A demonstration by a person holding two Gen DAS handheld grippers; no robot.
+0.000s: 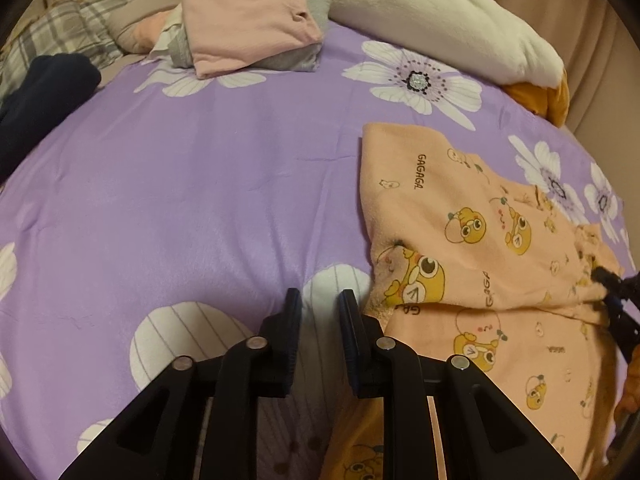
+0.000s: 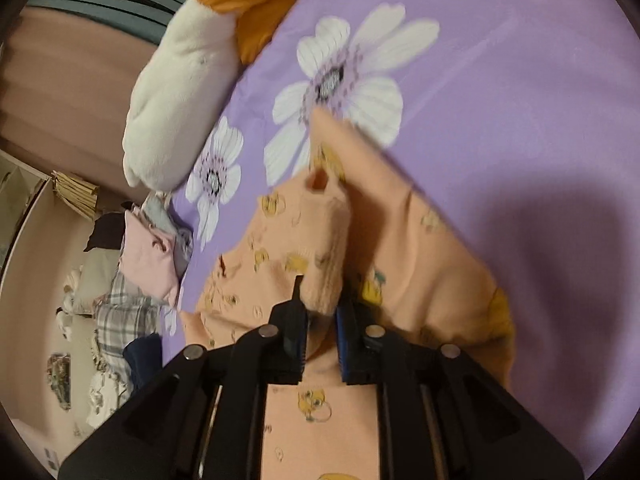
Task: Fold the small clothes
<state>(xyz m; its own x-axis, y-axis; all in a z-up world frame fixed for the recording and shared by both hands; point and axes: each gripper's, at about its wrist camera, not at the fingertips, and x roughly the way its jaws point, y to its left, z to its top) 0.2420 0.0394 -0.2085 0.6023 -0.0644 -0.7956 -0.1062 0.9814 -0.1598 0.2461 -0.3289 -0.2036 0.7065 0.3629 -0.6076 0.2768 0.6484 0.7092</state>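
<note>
An orange baby garment (image 1: 460, 208) printed with yellow cartoon chicks lies flat on the right of the purple flowered bedsheet (image 1: 200, 184). My left gripper (image 1: 320, 300) hangs open just left of the garment's edge, over the bare sheet, with nothing between its fingers. In the right wrist view the garment (image 2: 404, 248) has one sleeve folded inward. The sleeve's ribbed cuff (image 2: 322, 280) sits puffy and unsqueezed between the fingers of my right gripper (image 2: 320, 294), which is narrowly open. The right gripper (image 1: 606, 280) also shows at the garment's right edge.
A stack of folded clothes (image 1: 248, 20) topped by a pink piece sits at the far side of the bed. Beside it lies a white plush pillow (image 1: 440, 20) over an orange cloth (image 1: 548, 96). A navy garment (image 1: 44, 96) and plaid bedding (image 1: 60, 36) lie far left.
</note>
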